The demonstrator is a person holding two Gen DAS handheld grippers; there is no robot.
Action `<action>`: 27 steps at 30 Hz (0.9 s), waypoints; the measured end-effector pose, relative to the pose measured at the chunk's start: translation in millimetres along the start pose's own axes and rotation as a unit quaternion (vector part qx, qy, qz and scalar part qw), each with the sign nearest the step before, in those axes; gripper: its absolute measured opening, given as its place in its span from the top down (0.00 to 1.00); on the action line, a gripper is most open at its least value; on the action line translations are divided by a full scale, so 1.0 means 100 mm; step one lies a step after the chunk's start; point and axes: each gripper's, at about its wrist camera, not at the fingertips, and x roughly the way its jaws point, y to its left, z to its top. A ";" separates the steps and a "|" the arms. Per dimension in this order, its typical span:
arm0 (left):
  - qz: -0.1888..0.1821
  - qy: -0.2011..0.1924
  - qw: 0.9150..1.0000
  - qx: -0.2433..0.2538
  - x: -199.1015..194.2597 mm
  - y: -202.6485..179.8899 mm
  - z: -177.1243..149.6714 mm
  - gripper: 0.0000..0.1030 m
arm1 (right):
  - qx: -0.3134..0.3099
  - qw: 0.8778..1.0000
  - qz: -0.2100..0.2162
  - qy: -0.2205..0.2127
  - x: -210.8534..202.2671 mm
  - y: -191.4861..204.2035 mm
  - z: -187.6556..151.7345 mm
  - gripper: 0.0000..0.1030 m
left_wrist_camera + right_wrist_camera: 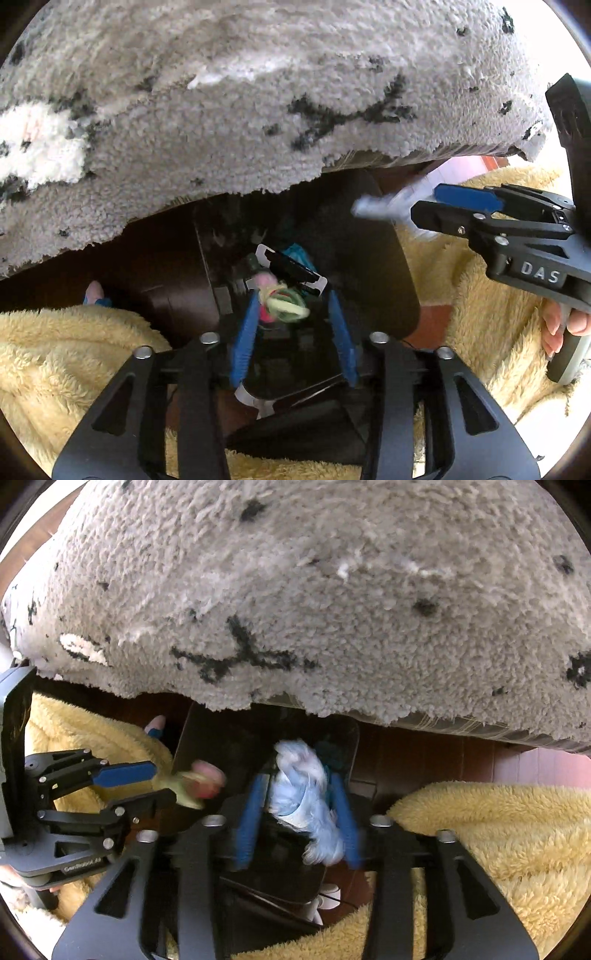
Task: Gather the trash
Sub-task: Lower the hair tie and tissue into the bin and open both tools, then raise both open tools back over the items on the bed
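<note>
L gripper spread – pink/green scrap loose between the pads. R gripper spread – pale blue wad long axis along fingers, over dark bin.

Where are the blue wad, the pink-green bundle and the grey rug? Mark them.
blue wad (306, 794), right wrist view, its middle.
pink-green bundle (282, 304), left wrist view, green loops.
grey rug (258, 110), left wrist view, pile.

Dark reddish-brown floor, partly in shadow. Lying on it: grey shag rug with black marks, edge ragged; dark open bin beside that edge; cream fleece fabric spread at both sides of the bin.
</note>
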 end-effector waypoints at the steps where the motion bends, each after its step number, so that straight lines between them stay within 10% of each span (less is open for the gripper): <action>1: 0.001 -0.002 1.000 0.000 -0.03 0.00 0.01 0.56 | 0.003 1.000 0.000 -0.002 -0.02 -0.02 0.01 0.46; 13: 0.030 -0.037 0.999 -0.003 -0.35 0.05 0.05 0.11 | 0.034 0.997 -0.038 -0.050 -0.34 -0.20 0.01 0.08; 27: 0.038 -0.140 0.989 0.016 -1.43 -0.02 0.31 0.08 | 0.005 0.988 -0.045 -0.148 -1.19 -0.13 0.28 0.08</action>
